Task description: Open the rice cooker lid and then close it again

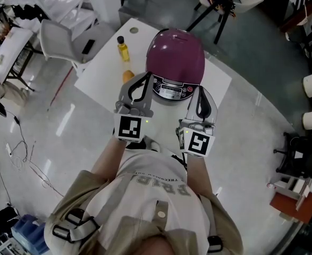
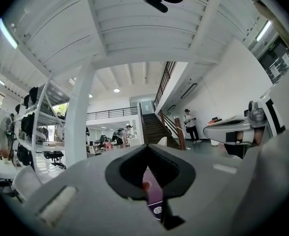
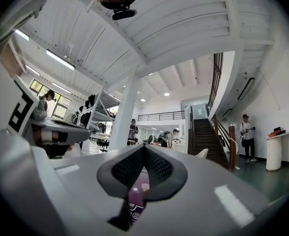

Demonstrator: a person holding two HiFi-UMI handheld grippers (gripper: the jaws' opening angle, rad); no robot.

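A maroon rice cooker (image 1: 176, 57) stands on the white table (image 1: 102, 73), its lid down and its silver control panel (image 1: 171, 91) facing me. My left gripper (image 1: 144, 77) is shut and empty, its tip just left of the panel. My right gripper (image 1: 202, 91) is also shut and empty, its tip at the panel's right side. Whether either tip touches the cooker I cannot tell. Both point roughly level. In the left gripper view the closed jaws (image 2: 146, 149) leave a slit showing the purple cooker (image 2: 154, 196). The right gripper view shows the same cooker (image 3: 136, 196) past its gripper (image 3: 143, 149).
A yellow oil bottle (image 1: 123, 49) and an orange fruit (image 1: 127, 76) sit on the table left of the cooker. A white chair (image 1: 59, 40) stands off the table's left corner. People stand far off in the hall (image 2: 189, 126).
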